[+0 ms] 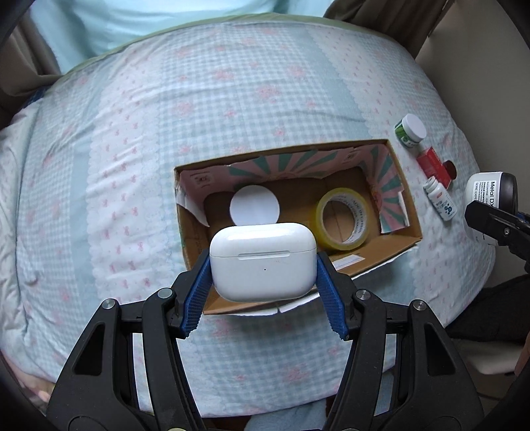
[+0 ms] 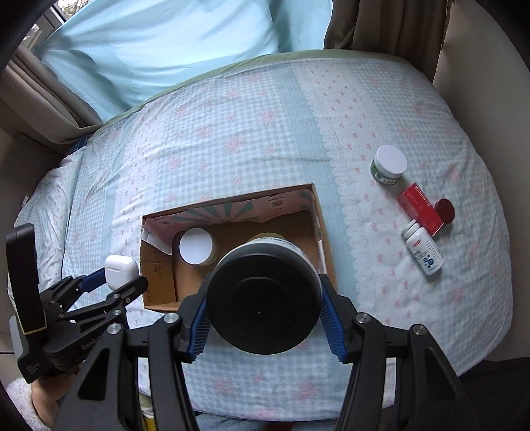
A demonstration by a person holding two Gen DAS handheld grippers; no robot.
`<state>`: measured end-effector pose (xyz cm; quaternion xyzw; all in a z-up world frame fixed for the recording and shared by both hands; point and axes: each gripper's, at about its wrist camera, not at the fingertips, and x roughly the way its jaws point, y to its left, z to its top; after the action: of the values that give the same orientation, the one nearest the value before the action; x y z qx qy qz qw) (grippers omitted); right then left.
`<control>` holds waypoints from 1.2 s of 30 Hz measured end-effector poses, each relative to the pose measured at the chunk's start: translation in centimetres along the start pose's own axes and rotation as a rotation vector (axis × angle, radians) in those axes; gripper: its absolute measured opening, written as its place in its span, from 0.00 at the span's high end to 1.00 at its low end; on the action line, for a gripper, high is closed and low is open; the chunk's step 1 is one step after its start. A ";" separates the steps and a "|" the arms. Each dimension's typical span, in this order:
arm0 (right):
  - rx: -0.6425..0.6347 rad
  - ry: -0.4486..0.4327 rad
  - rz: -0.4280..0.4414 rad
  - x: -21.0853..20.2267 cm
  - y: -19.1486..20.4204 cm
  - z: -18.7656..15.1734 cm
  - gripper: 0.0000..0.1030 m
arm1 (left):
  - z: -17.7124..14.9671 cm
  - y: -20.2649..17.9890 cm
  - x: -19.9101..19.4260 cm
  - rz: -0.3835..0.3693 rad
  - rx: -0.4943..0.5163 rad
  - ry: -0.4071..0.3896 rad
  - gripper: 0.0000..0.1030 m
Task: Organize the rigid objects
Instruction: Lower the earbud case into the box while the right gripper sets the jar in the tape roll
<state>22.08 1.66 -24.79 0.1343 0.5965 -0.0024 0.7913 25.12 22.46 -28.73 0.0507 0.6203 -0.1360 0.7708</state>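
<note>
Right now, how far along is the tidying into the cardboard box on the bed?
Done: a white-lidded jar and a yellowish tape roll lie in the open cardboard box. In hand: the left gripper holds a white earbud case, the right gripper a black-lidded white tub, both at the box. Left: a green-labelled jar, red carton and white pill bottle on the bedspread.

Checked quilt (image 2: 265, 109), pale blue with pink bow print, covers the whole work surface; light blue sheet (image 2: 165, 39) hangs beyond the quilt's far edge; brown curtain (image 2: 381, 26) beyond its far right corner; beige curtain (image 2: 43, 83) beyond its far left corner.
</note>
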 end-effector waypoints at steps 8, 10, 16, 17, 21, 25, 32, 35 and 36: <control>0.023 0.047 -0.033 6.5 1.7 0.5 0.48 | 1.2 1.2 6.1 0.000 0.077 0.073 0.44; 0.018 0.064 -0.037 8.4 1.6 0.8 0.48 | 1.2 1.1 7.4 -0.001 0.099 0.088 0.44; -0.020 0.133 -0.080 13.4 0.8 1.1 0.48 | 0.9 0.2 11.2 0.011 0.150 0.119 0.44; -0.028 0.137 -0.087 14.0 0.6 0.9 0.48 | 0.8 0.0 11.8 0.011 0.156 0.122 0.44; -0.036 0.160 -0.114 16.0 -0.3 0.3 0.48 | 0.5 -0.9 14.0 -0.004 0.171 0.142 0.44; -0.028 0.183 -0.118 17.4 -0.7 -0.1 0.48 | 0.3 -1.2 15.2 0.000 0.162 0.159 0.44; -0.074 0.182 -0.117 18.4 0.0 0.1 0.48 | -0.3 -0.9 15.5 0.010 0.094 0.158 0.44; -0.073 0.185 -0.106 18.7 0.1 0.3 0.48 | -0.9 -0.4 15.6 0.012 0.061 0.163 0.45; -0.075 0.186 -0.105 18.7 0.2 0.4 0.48 | -0.9 -0.4 15.7 0.014 0.064 0.164 0.44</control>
<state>27.87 4.66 -42.34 0.0728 0.6732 -0.0092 0.7358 27.16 20.00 -44.17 0.0905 0.6764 -0.1460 0.7162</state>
